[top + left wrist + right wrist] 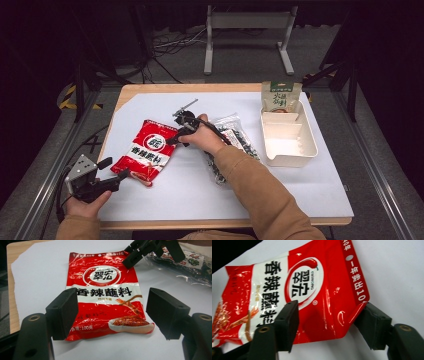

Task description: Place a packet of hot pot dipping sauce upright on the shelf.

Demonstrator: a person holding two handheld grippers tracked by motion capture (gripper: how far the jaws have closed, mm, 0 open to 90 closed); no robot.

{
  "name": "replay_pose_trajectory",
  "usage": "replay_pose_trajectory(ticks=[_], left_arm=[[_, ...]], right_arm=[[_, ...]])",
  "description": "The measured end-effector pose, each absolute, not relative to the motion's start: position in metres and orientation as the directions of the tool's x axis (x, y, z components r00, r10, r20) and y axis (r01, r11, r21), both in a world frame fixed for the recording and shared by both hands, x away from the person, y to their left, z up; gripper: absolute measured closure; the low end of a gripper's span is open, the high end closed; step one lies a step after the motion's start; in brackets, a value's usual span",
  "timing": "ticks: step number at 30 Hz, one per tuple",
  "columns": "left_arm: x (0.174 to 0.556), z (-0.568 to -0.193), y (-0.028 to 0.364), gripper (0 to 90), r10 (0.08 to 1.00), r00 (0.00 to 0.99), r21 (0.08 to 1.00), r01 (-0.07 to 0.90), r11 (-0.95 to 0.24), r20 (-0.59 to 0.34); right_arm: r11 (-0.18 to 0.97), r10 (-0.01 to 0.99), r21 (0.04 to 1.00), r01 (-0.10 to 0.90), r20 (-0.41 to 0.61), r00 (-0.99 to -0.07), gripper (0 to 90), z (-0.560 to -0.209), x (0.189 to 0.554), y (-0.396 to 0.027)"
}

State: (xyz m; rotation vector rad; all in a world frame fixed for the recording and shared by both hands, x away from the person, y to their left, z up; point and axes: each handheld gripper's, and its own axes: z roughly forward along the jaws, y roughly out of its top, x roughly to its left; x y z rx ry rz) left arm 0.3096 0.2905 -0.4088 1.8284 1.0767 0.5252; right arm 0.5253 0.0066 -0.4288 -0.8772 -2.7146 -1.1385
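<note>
Two grippers flank a red seasoning packet on the white table sheet.

The red packet [146,151] lies flat on the sheet [165,200]. The left gripper [113,173] sits at the packet's near end, jaws spread wide, gripping nothing. The right gripper [172,140] is at the packet's far right corner, jaws parted either side of that lifted corner, not closed on it. Right of the packet lies a clear bag of dark contents [235,140], then a cream tray [310,145] with a green pouch [281,96] at its far end.
</note>
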Motion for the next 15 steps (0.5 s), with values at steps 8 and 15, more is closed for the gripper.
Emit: replay_pose_trajectory(ticks=[8, 15], left_arm=[[0.3099, -0.409, 0.2899, 26.5, 0.846, 0.527, 0.867, 0.456, -0.2, -0.083], [0.31, -0.4091, 0.2899, 26.5, 0.846, 0.528, 0.867, 0.456, -0.201, -0.081]], right_arm=[[0.574, 0.438, 0.639, 0.512, 0.288, -0.851, 48.1, -0.4249, 0.5202, 0.0112], [0.592, 0.43, 0.627, 0.507, 0.286, -0.856, 57.3, -0.425, 0.5203, 0.0111]])
